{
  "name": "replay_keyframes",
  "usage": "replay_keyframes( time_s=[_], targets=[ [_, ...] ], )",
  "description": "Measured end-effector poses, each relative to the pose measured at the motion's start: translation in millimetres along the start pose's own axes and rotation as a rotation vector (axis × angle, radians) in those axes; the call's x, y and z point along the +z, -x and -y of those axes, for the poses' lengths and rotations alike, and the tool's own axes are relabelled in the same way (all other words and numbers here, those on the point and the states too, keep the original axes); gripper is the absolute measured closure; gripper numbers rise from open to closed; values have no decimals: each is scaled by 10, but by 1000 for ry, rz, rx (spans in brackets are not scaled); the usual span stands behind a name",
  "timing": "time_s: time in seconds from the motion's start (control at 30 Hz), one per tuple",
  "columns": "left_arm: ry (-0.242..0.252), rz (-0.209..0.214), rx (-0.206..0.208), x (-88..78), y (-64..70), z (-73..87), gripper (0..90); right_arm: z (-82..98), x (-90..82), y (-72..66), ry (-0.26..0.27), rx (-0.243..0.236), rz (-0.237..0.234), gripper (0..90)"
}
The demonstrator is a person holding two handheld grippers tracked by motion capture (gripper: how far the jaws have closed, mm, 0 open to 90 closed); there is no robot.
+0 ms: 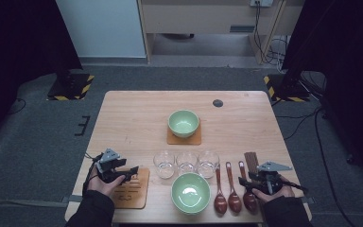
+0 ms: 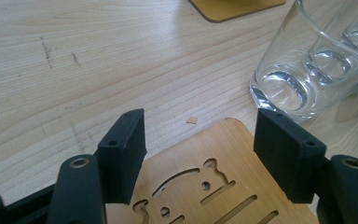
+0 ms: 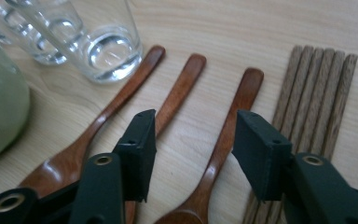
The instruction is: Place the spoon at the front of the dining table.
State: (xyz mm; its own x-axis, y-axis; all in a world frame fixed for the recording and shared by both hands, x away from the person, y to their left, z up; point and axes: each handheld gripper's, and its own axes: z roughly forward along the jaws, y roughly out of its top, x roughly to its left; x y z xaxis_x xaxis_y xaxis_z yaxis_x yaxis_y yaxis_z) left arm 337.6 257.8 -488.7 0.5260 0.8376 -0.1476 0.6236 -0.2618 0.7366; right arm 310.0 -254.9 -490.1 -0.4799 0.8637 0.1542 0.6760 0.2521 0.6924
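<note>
R hand-held gripper point(image 3: 193, 156) half open, straddling the rightmost spoon point(image 3: 223, 144) at the worktop's near-right edge, prob not pinching yet. Risk: jaw clips the chopsticks point(image 3: 314, 107) alongside. L hand-held gripper point(image 2: 200, 154) open over the coaster point(image 2: 205, 186), near-left, nothing held.

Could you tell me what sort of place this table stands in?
Probably a lab or recording studio, not a dining room: black curtains, hazard-striped stand bases and loose cables surround the wooden table.
</note>
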Motion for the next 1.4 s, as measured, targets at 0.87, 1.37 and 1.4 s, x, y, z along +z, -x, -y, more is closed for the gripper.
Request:
replay_keyframes(
  time_s=[0.87, 1.37, 1.4],
  targets=[
    [8, -1, 7, 1, 20, -16, 338, 25, 128, -23, -175, 12, 114, 637],
    [8, 1, 12, 2, 23, -21, 338, -8, 199, -73, -245, 8, 127, 692],
    [7, 1, 11, 3, 22, -20, 338, -10, 200, -71, -253, 9, 128, 695]
  ],
)
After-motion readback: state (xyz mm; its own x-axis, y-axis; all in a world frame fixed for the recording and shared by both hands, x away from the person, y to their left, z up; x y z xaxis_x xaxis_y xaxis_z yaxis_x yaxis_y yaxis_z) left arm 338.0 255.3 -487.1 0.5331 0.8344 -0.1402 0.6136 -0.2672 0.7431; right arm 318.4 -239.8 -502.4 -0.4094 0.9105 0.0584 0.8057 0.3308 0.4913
